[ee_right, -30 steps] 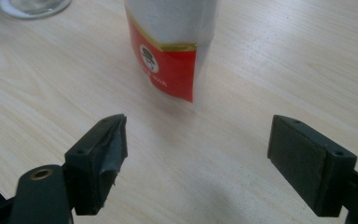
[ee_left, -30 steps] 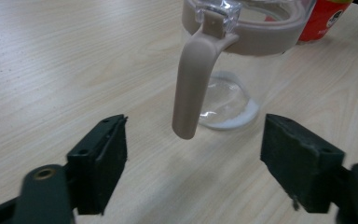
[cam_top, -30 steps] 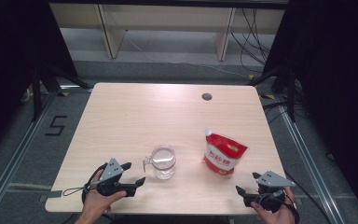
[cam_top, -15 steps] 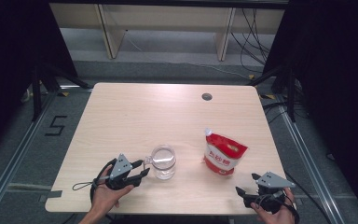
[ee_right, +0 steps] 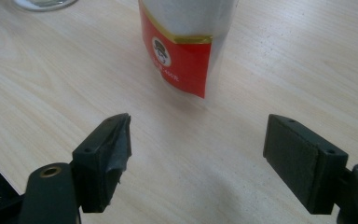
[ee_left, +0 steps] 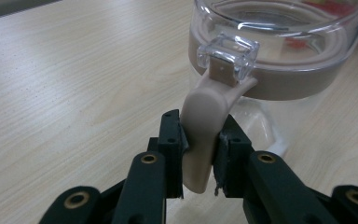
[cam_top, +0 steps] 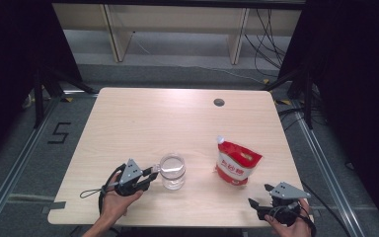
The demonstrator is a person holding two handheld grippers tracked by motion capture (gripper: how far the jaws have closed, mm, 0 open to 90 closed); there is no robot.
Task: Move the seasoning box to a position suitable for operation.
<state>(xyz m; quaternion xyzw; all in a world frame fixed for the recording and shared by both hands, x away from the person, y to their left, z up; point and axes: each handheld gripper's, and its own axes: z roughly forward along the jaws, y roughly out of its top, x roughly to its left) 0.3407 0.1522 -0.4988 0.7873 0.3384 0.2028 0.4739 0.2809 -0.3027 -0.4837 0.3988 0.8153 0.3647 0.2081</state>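
Left tool has just been closing and now clamps the beige handle of the clear jug, standing near the worktop front edge. Right tool gapes, released, facing the red pouch. Grasp step secured; next judged: a level lift.

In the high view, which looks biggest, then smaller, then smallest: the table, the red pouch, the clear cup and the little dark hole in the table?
1. table, far the largest.
2. red pouch.
3. clear cup, a little smaller than the pouch; the two are close.
4. dark hole, smallest, though it lies farther from the camera.
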